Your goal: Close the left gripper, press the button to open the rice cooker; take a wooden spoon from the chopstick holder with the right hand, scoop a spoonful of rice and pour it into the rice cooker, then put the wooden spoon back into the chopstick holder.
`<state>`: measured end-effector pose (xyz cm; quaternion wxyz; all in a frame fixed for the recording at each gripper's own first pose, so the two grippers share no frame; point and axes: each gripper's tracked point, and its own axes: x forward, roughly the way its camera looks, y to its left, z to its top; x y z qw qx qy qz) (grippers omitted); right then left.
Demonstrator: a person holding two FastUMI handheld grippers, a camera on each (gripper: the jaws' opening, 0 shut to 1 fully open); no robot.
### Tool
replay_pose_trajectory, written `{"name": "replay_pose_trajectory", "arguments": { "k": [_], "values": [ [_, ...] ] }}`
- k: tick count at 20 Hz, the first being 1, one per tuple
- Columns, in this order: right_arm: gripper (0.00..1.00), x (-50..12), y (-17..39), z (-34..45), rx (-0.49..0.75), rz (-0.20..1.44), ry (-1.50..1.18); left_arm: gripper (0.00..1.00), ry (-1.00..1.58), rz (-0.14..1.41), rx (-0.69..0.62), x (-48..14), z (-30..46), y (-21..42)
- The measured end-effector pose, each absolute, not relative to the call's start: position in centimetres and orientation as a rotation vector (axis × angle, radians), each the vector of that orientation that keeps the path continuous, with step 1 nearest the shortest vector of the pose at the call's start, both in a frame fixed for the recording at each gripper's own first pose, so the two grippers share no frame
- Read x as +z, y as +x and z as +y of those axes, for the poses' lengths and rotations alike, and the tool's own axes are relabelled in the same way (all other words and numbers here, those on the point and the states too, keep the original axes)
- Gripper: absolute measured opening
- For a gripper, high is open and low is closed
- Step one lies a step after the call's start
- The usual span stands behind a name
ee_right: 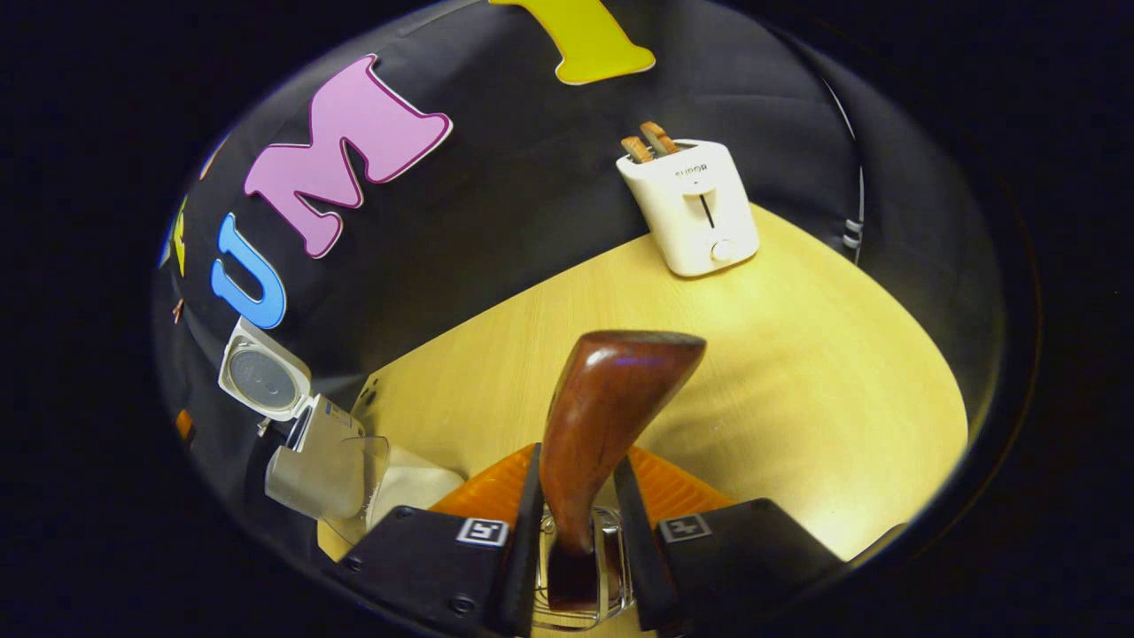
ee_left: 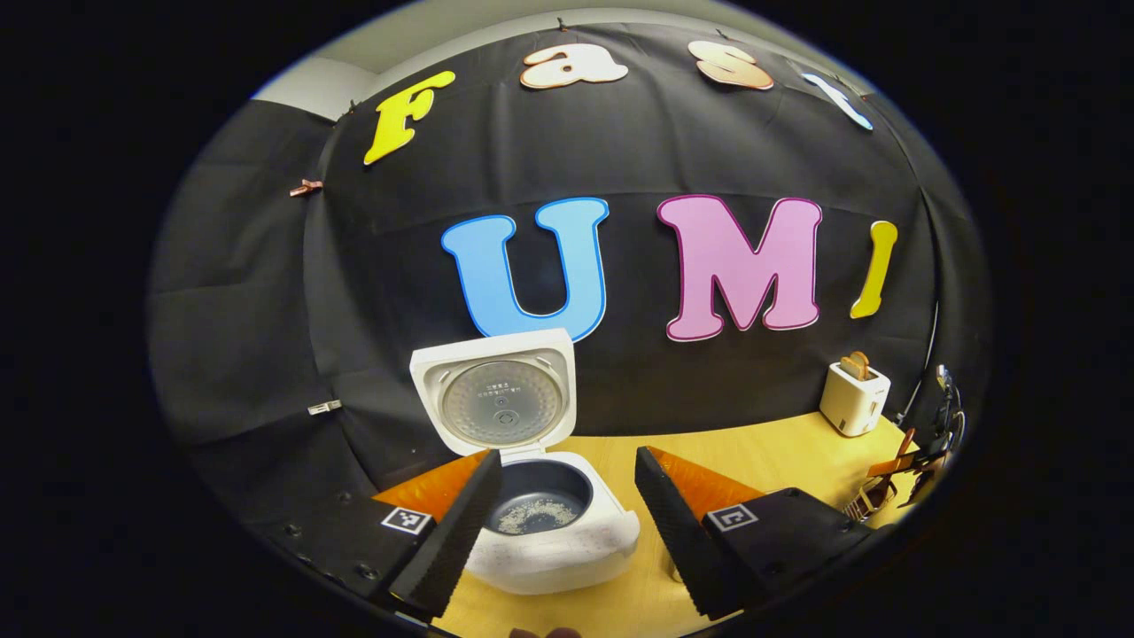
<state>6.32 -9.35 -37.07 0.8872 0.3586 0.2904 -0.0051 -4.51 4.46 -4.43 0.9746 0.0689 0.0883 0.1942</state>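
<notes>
Here, low in the frame, my right gripper (ee_right: 574, 532) clenches the wooden spoon (ee_right: 602, 416) above the chopstick holder (ee_right: 576, 611), my left gripper (ee_left: 567, 523) released before the open rice cooker (ee_left: 554, 532); a tilted handle could catch the holder's rim.

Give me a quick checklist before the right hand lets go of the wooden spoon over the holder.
1. Rice cooker lid open: ok, it stands upright.
2. Rice in the pot: ok, grains lie on its dark bottom.
3. Right hand-held gripper on the wooden spoon: ok, both fingers press its handle.
4. Spoon inside the chopstick holder: cannot tell; a clear rim shows around the handle's lower end, depth hidden.
5. Left hand-held gripper out of the way: ok, open, in front of the cooker.
6. Toaster away from the spoon: ok, at the table's far side.
</notes>
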Motion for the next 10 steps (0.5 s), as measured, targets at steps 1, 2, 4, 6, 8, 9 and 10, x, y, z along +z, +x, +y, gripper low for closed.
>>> {"name": "replay_pose_trajectory", "arguments": {
  "k": [1,2,4,6,8,9,10],
  "values": [
    [0.34,-36.9,6.3,-9.3,-0.008,0.601,0.760,0.97,0.145,0.178,0.399,-4.2,4.5,-4.7],
    [0.28,-36.9,6.4,-9.6,-0.015,0.603,0.764,0.97,0.147,0.178,0.404,-4.2,4.6,-4.8],
    [0.22,-36.9,6.1,-9.6,-0.016,0.609,0.782,0.97,0.150,0.174,0.410,-3.9,4.7,-4.9],
    [0.20,-36.3,6.1,-10.0,-0.022,0.589,0.783,0.97,0.154,0.170,0.407,-3.8,4.6,-4.8],
    [0.20,-34.9,6.0,-10.3,-0.031,0.560,0.810,0.97,0.160,0.165,0.401,-3.8,4.7,-4.6],
    [0.20,-34.2,6.0,-10.8,-0.046,0.540,0.813,0.97,0.159,0.160,0.392,-3.6,4.7,-4.4],
    [0.20,-33.3,6.0,-11.2,-0.053,0.517,0.823,0.97,0.159,0.155,0.380,-3.6,4.6,-4.1]
  ]
}}
